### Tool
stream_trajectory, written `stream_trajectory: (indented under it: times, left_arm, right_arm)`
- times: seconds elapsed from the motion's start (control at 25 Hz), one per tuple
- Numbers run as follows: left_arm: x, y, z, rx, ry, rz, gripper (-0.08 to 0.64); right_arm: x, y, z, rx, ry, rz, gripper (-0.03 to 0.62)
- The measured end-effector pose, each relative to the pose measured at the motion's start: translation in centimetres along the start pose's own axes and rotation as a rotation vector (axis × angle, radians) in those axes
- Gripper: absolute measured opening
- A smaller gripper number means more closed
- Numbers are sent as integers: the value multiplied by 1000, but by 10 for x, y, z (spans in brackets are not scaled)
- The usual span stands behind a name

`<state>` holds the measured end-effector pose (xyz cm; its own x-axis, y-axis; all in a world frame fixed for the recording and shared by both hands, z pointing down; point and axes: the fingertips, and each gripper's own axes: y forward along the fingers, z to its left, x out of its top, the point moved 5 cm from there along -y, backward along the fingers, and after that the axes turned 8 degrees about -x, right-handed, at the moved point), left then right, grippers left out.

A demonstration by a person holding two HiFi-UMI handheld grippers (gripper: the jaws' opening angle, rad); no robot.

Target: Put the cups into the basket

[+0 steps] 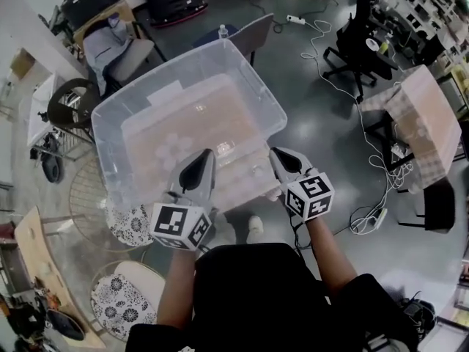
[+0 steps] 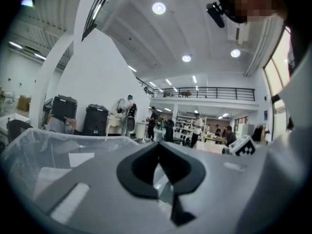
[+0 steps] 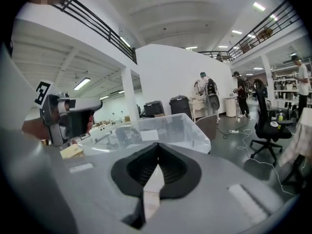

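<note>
The left gripper (image 1: 204, 158) was held over the near edge of the clear plastic basket (image 1: 253, 72), at 7 o'clock from the basket's centre. Its jaws were pressed together with nothing between them. The right gripper (image 1: 281, 155) stood at 5 o'clock from that centre, by the near right corner, jaws likewise closed and empty. Both pointed toward 12 o'clock, across the basket. Pale rounded shapes (image 1: 172, 144) on the basket floor were too faint to identify as cups. A grey chair (image 1: 256, 31) stood just beyond the far corner at 12 o'clock. A black office chair (image 1: 359, 46) stood well apart at 2 o'clock.
</note>
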<state>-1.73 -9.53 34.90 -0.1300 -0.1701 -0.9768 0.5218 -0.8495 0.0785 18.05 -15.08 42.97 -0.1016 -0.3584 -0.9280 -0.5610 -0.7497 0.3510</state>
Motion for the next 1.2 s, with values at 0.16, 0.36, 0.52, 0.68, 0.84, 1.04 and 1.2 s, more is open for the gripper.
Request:
stream_trajectory:
  times: [0.16,0.36,0.52,0.68,0.84,1.04,1.2]
  left_arm:
    - [2,8,7,-41,5,21,8]
    - [1,13,17,-64,8,42,8]
    - [-5,21,19,-83,-39,48,8]
    - [-10,30,16,-114,-31,78,8]
    - [-15,37,15,-131,-23,105,8]
    - [-21,41,16,-143,-15,129,8]
    - [-23,44,19,-141,-16,139,8]
  right_arm:
    - [-29,12,-10,-50,32,92,2]
    - [-77,30,-26,-114,109,208,2]
    - [-123,43,-42,-168,177,321,3]
    - [-159,50,-54,-206,245,401,3]
    - [-181,56,-57,-221,278,452,3]
    - [-202,67,-58,-228,301,500,64]
    - [-215,72,-61,-245,315,542,102]
